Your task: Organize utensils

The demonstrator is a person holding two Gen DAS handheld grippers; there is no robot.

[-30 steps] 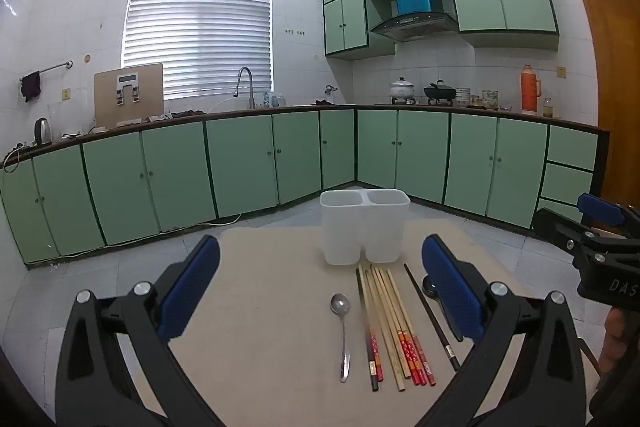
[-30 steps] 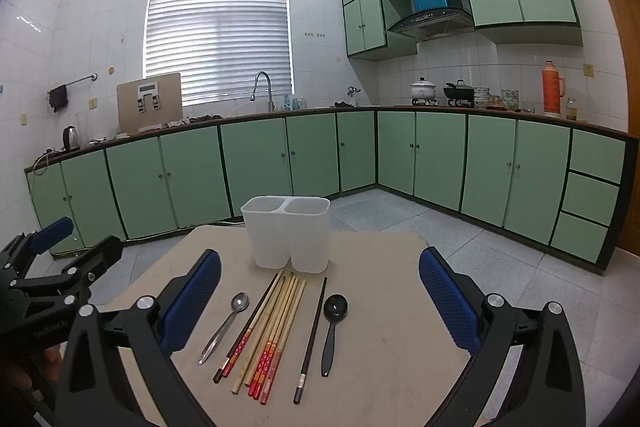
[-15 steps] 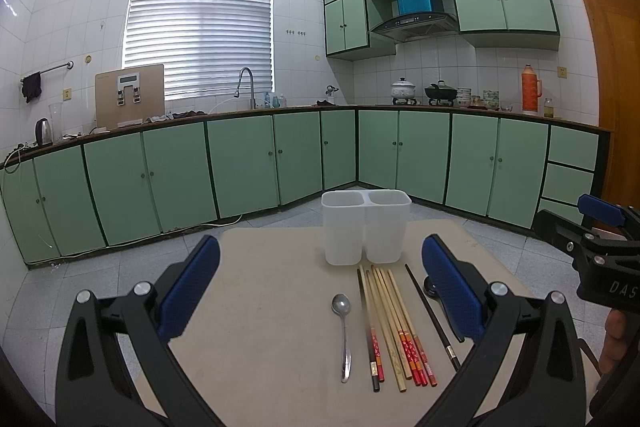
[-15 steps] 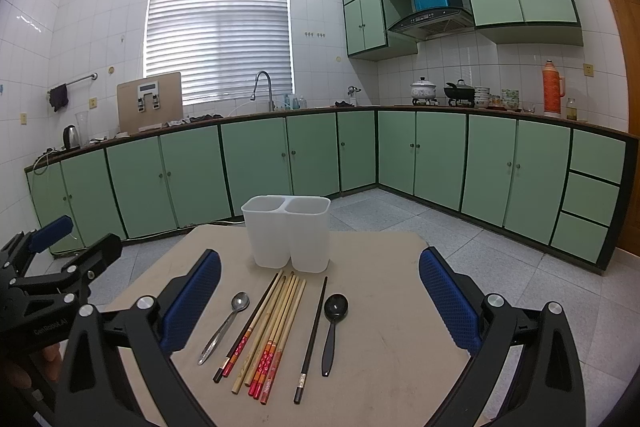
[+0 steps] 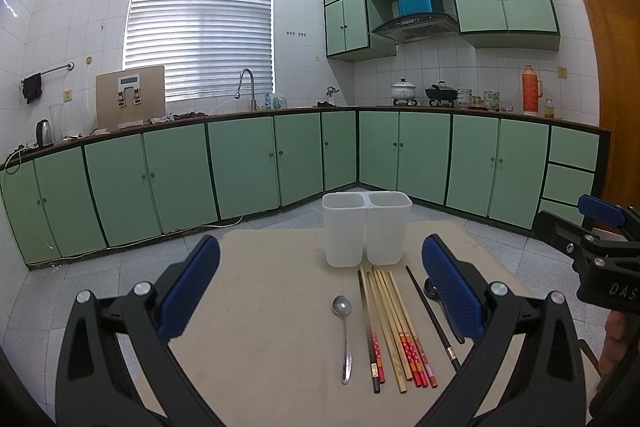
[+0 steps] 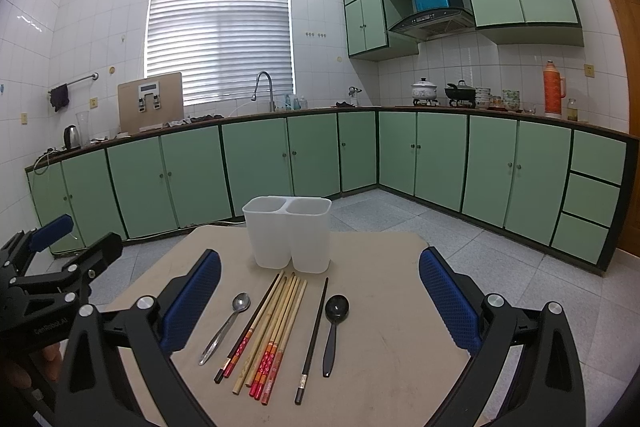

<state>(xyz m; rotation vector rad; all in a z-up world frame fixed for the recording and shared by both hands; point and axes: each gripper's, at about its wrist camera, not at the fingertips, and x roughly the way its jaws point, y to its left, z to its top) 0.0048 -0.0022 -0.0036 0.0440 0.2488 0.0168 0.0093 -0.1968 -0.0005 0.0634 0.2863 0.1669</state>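
A white two-compartment holder point(image 5: 366, 229) point(image 6: 289, 233) stands empty at the far side of the beige table point(image 5: 260, 307) point(image 6: 380, 307). In front of it lie a metal spoon point(image 5: 345, 333) point(image 6: 226, 327), a bundle of several wooden and red-ended chopsticks point(image 5: 394, 327) point(image 6: 272, 327), a black chopstick point(image 5: 432, 319) point(image 6: 314, 335) and a black spoon point(image 6: 332, 331), partly hidden in the left wrist view. My left gripper point(image 5: 320, 287) is open and empty above the near table. My right gripper point(image 6: 320, 295) is open and empty, likewise back from the utensils.
Green kitchen cabinets point(image 6: 280, 163) line the walls behind the table, with a tiled floor point(image 6: 460, 247) between. The right gripper shows at the right edge of the left wrist view point(image 5: 600, 247); the left gripper shows at the left edge of the right wrist view point(image 6: 52, 267).
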